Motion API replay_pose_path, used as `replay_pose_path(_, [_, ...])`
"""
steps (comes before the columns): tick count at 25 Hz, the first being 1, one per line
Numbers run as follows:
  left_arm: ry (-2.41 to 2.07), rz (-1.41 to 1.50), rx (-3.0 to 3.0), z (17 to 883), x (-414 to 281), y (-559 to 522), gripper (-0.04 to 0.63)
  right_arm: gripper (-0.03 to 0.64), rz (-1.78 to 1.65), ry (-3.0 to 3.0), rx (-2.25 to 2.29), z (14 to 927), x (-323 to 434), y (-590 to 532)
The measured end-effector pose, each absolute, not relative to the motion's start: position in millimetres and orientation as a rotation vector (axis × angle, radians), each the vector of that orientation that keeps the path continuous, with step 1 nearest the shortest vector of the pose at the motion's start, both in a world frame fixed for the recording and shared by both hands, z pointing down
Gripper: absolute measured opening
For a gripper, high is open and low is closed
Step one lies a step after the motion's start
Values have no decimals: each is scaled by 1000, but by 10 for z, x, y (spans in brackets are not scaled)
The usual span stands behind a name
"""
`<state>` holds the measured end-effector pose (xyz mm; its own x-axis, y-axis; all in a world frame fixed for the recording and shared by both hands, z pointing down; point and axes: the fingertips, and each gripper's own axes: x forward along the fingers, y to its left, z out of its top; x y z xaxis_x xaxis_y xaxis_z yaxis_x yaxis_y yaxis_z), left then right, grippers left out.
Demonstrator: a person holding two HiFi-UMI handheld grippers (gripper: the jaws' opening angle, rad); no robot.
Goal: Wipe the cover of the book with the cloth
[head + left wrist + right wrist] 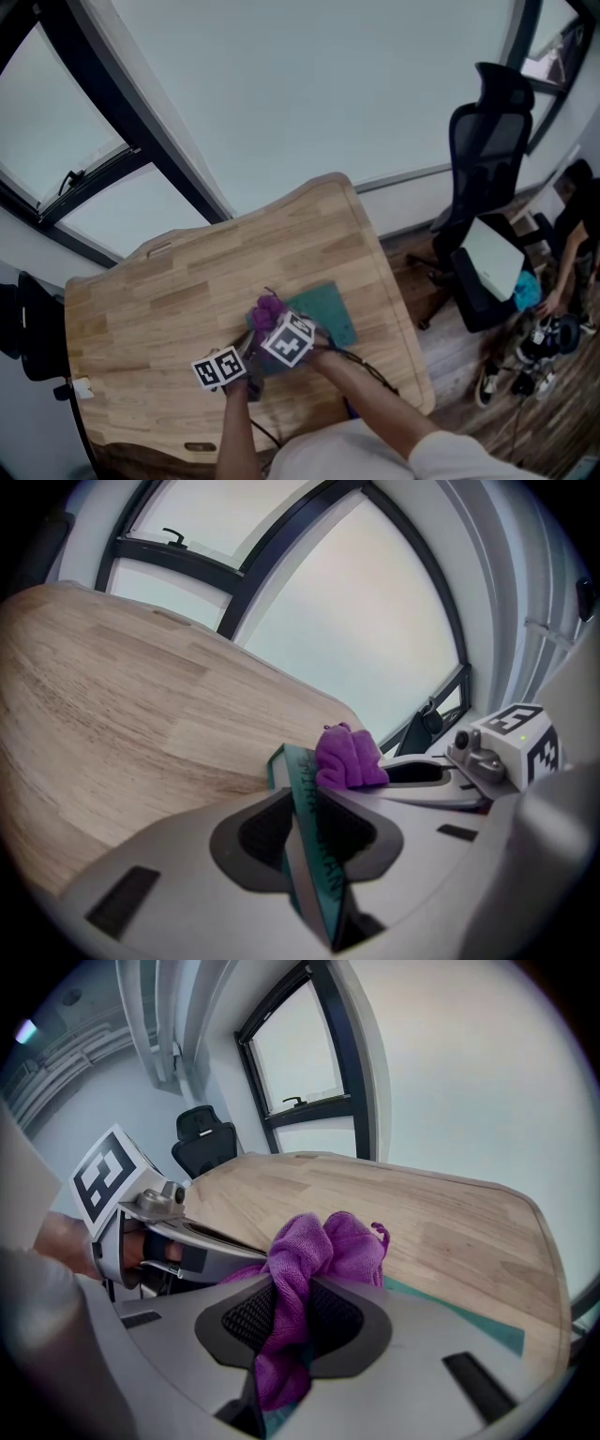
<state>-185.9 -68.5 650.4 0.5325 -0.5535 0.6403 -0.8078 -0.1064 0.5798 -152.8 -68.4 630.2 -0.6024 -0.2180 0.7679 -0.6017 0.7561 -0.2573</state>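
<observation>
A teal book (330,317) lies on the wooden table (187,281), near its front right part. My left gripper (305,803) is shut on the book's edge (314,855), which runs upright between the jaws. My right gripper (295,1302) is shut on a bunched purple cloth (314,1251). The cloth (267,309) rests on the book's left part, right beside the left gripper (234,370). In the left gripper view the cloth (349,757) sits on the book's top edge, with the right gripper (422,778) behind it. The book's cover (450,1312) shows to the right of the cloth.
A black office chair (487,178) stands right of the table with a white pad (495,255) on its seat. A person (572,234) sits at the far right among items on the floor. Windows run behind the table. Another dark chair (28,328) stands at the left.
</observation>
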Motion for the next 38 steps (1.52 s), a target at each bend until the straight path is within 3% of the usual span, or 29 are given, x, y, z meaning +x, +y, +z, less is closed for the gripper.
replay_pose_path(38, [-1143, 308, 1793, 6517, -1871, -703, 77, 87, 640, -2209, 523, 6311, -1554, -158])
